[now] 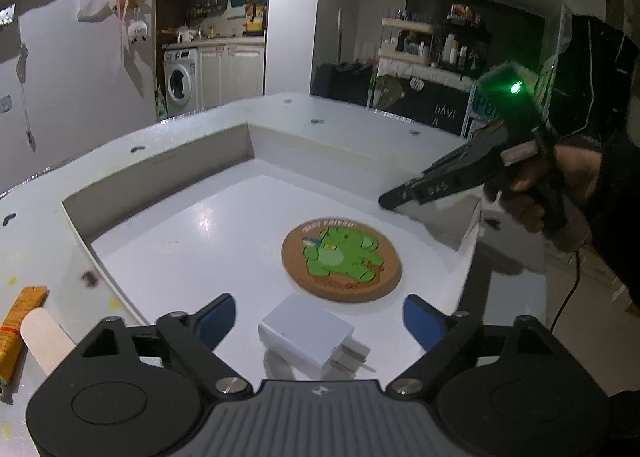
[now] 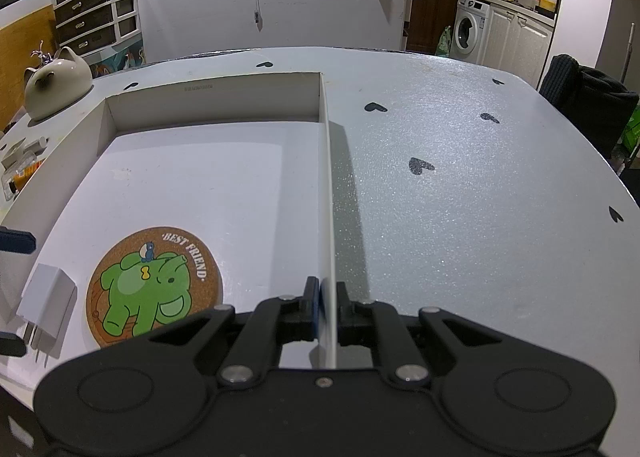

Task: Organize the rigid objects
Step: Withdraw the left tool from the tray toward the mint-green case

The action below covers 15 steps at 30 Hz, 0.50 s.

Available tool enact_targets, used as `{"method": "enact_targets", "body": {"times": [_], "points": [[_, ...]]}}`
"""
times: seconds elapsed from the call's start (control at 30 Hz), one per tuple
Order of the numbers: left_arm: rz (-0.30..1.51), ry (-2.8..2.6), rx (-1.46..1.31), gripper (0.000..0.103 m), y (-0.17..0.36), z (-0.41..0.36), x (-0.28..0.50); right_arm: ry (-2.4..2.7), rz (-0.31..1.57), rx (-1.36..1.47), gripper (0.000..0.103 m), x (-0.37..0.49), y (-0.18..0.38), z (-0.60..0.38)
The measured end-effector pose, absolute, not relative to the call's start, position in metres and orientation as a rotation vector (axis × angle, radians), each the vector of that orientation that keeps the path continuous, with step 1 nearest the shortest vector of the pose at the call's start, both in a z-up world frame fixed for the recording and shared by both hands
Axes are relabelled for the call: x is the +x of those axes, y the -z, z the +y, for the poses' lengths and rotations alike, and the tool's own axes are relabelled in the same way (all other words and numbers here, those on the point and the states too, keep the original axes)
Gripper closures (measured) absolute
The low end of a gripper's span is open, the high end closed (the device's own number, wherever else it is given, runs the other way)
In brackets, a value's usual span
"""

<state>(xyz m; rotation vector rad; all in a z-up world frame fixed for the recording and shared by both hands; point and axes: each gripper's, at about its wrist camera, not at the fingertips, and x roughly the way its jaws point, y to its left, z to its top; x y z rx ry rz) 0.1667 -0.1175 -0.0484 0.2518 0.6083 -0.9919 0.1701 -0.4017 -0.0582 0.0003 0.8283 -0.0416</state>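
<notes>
Orange tube (image 1: 18, 331): lower end cut off by left-wrist frame edge, label unreadable. White charger (image 2: 46, 307): prongs partly hidden behind hand-held gripper body in right-wrist view. Worktop (image 2: 460, 193) near edge hidden likewise.

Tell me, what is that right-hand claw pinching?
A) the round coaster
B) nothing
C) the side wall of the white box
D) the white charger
C: in the right wrist view the right gripper is shut on the thin wall of the box, while the charger and coaster lie loose inside.
</notes>
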Motion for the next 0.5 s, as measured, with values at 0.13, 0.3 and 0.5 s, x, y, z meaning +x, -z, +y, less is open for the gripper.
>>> {"method": "enact_targets", "body": {"times": [0.13, 0.3, 0.5], "points": [[0.576, 0.996, 0.225, 0.003, 0.040, -0.110, 0.160, 0.042, 0.829, -0.001, 0.094, 0.170, 0.058, -0.402], [0.543, 0.939, 0.218, 0.000, 0.034, -0.091, 0.153, 0.042, 0.827, 0.001, 0.094, 0.170, 0.058, -0.402], [0.524, 0.838, 0.246, 0.000, 0.040, -0.059, 0.145, 0.039, 0.827, 0.001, 0.094, 0.170, 0.057, -0.402]]}}
